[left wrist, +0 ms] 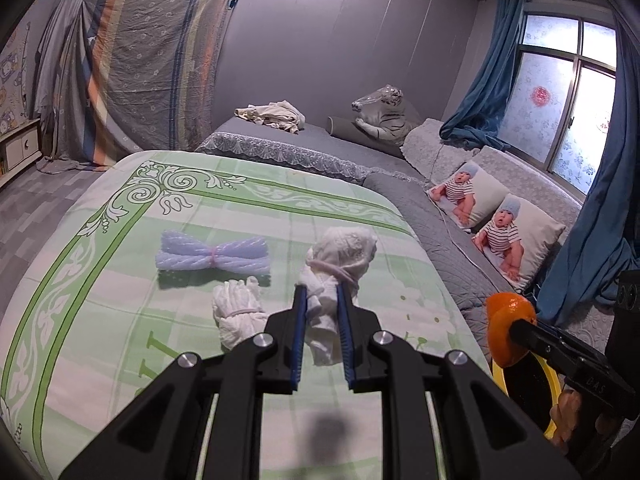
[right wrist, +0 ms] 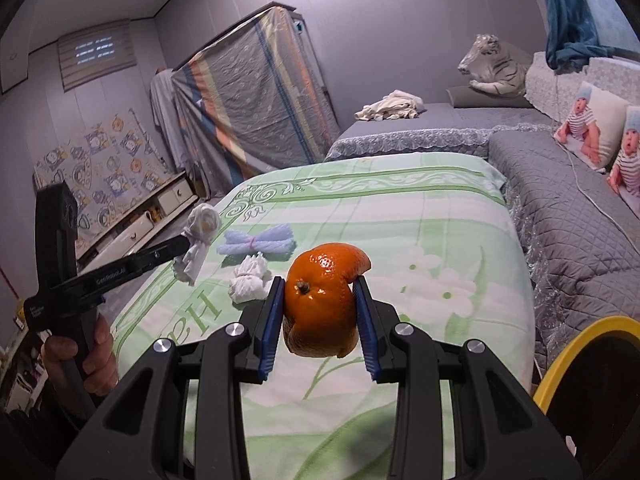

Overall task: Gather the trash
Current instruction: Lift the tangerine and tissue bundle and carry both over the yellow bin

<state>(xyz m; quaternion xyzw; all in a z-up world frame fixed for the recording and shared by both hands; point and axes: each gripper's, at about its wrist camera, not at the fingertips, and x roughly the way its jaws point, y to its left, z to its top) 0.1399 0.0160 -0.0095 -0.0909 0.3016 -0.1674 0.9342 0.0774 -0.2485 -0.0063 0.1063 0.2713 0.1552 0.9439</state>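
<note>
My left gripper [left wrist: 320,294] is shut on a white tissue bundle [left wrist: 342,252] tied with a band, held above the green bedspread [left wrist: 120,320]. My right gripper [right wrist: 318,284] is shut on an orange peel [right wrist: 320,300], lifted off the bed; the orange peel [left wrist: 510,324] also shows at the right of the left wrist view. A second white tissue wad [left wrist: 236,316] and a pale blue foam net [left wrist: 212,254] tied at its middle lie on the bedspread. The left gripper [right wrist: 182,245] appears at the left of the right wrist view, a hand around its handle.
A yellow-rimmed bin [right wrist: 576,356] stands at the bed's right corner, also seen as the yellow-rimmed bin [left wrist: 554,384]. Grey quilted bedding [right wrist: 568,208] with baby-print pillows [left wrist: 492,216] lies to the right. A plush tiger [left wrist: 384,114] and crumpled cloth [left wrist: 272,114] sit farther back.
</note>
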